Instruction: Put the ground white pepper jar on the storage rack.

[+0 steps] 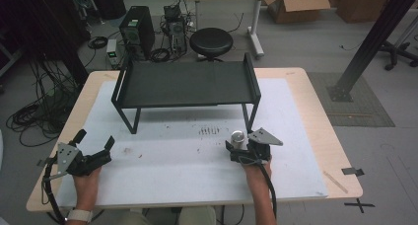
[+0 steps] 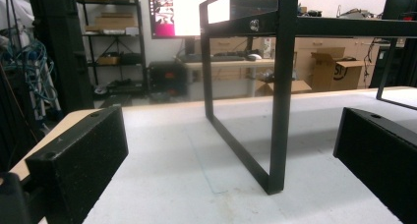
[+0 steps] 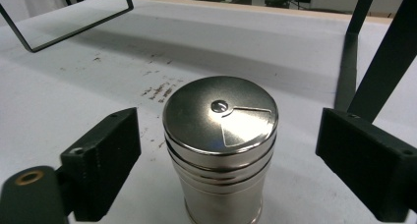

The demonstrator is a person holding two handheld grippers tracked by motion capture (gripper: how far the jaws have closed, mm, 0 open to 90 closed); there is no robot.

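Steel shaker (image 3: 220,145) is standing upright dead center between the right gripper (image 3: 236,165)'s spread jaws, gaps both sides, lower middle of frame; left gripper (image 1: 93,151) is idling spread, far off.

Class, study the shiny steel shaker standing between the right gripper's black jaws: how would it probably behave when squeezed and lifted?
The polished cylindrical steel shaker looks rigid, so it likely won't dent. Its smooth, rounded wall may slip or twist against the pads, which stand clear of it on both sides. It stands upright and taller than wide, so an off-centre push could tip it, and then it would roll.
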